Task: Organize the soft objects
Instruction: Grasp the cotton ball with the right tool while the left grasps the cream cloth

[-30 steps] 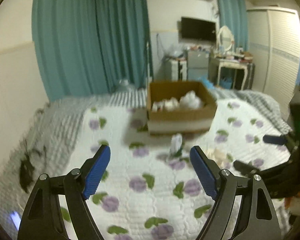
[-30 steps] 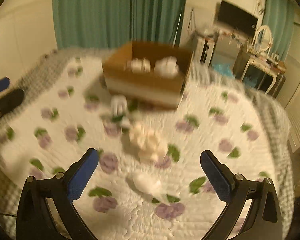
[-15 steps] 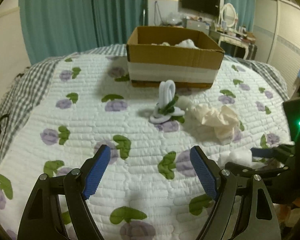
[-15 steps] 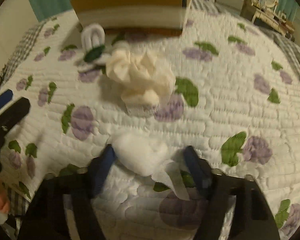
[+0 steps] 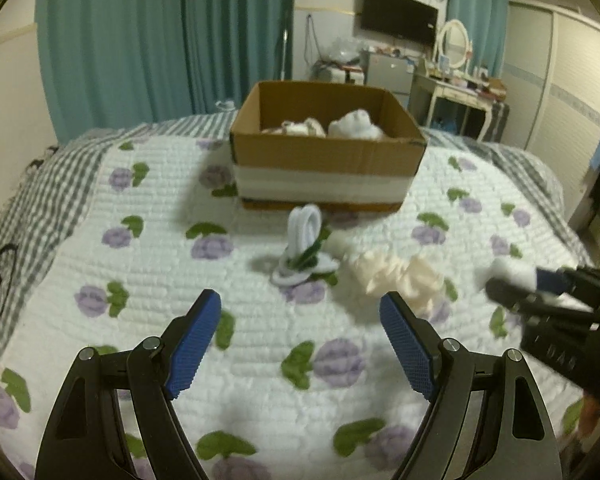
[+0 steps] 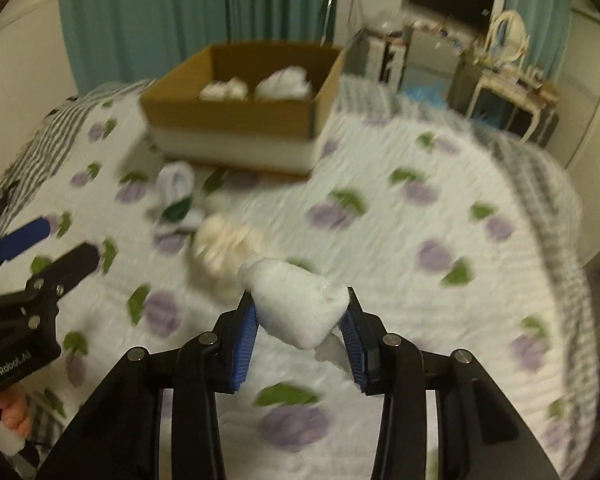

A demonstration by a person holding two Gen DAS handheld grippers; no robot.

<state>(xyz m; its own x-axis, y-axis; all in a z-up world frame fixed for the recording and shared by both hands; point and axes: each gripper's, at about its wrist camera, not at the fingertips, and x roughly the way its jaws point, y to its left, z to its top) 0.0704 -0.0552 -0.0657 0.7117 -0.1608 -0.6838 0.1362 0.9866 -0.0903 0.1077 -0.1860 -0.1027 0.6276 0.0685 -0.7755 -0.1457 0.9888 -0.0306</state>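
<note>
My right gripper [image 6: 300,322] is shut on a white cotton wad [image 6: 298,304] and holds it above the bed; it also shows in the left wrist view [image 5: 512,284] with the wad [image 5: 510,270]. My left gripper [image 5: 300,340] is open and empty above the quilt. A cream crumpled cloth [image 5: 400,274] [image 6: 224,246] and a white and green looped item [image 5: 304,246] [image 6: 176,196] lie on the quilt in front of a cardboard box [image 5: 324,160] [image 6: 240,120] that holds white soft things [image 5: 354,124].
The bed has a white quilt with purple flowers [image 5: 180,280] and a grey checked border [image 5: 40,192]. Teal curtains [image 5: 140,40], a dressing table [image 5: 460,88] and a wardrobe [image 5: 560,80] stand beyond the bed.
My right gripper closed on the white cotton wad and lifted it off the quilt. My left gripper stayed open and rose a little, tilting up.
</note>
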